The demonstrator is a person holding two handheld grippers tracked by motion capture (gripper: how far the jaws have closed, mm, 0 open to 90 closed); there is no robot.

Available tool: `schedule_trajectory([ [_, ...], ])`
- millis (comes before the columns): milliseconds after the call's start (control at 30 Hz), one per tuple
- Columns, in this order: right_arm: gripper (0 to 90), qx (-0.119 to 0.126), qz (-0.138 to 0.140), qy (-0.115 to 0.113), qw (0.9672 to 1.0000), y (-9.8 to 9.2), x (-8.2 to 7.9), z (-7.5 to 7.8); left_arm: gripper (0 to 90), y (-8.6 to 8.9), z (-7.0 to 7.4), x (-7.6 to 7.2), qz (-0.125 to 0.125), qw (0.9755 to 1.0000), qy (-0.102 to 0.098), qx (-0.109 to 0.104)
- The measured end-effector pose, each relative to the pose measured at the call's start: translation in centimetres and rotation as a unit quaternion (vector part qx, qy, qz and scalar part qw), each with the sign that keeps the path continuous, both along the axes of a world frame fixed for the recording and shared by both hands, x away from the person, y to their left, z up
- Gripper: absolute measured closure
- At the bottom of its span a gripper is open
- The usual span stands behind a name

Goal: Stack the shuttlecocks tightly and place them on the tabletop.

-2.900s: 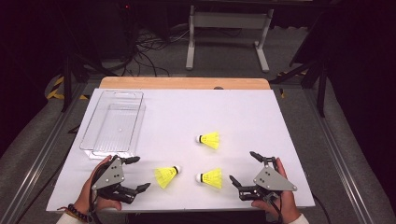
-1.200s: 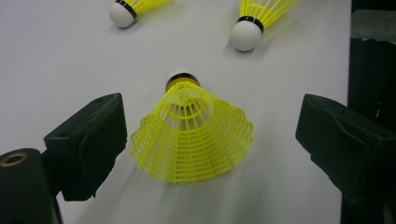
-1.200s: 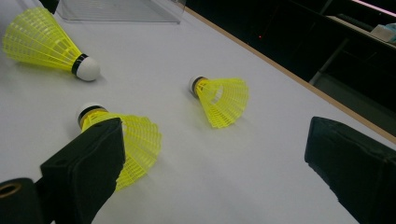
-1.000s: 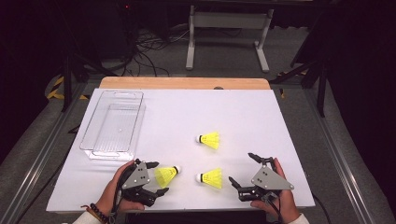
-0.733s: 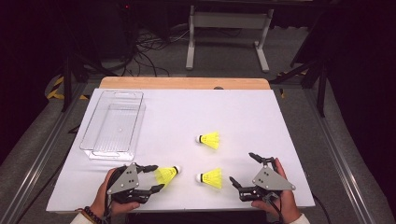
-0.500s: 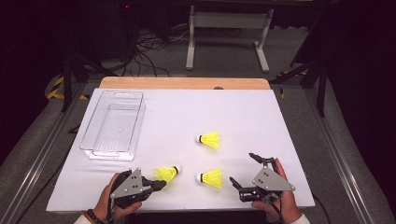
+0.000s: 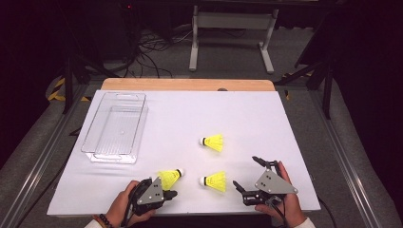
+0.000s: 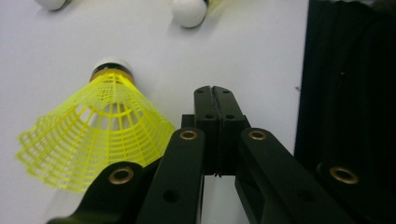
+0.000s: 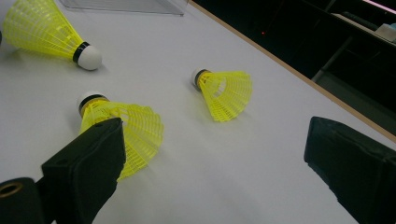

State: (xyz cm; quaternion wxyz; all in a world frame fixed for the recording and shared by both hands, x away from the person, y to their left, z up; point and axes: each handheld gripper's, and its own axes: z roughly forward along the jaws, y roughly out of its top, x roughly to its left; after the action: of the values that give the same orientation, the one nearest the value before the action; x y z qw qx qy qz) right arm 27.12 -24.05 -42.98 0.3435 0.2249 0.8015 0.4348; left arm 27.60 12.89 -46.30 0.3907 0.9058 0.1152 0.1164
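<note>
Near the table's [image 7: 247, 114] front edge, the left gripper [image 8: 215, 93] has its jaws closed on nothing beside a yellow mesh plastic shuttlecock [image 8: 93, 128], right gripper [image 9: 219, 154] open, clear plastic tray [image 7: 115, 127] still empty.

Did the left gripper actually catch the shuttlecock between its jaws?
No: in the left gripper view the left gripper has its jaws shut on each other, with the shuttlecock lying beside them, outside the grip.

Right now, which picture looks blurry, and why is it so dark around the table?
Left gripper view: the near shuttlecock is fairly sharp, the jaws close up are soft. High view: light falls on the white table; the floor beyond stays dim. Right gripper view: its jaws blur.
</note>
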Motion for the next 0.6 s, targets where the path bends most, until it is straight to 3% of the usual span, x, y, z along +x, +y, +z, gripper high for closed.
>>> schedule_trajectory([
  [600, 6.3, -0.009, 0.005, 0.003, 0.9999, 0.0, 0.1, -0.2, 90.0, 1.6, 0.0, 1.4, 0.054, 0.9985, 0.002, 0.012],
])
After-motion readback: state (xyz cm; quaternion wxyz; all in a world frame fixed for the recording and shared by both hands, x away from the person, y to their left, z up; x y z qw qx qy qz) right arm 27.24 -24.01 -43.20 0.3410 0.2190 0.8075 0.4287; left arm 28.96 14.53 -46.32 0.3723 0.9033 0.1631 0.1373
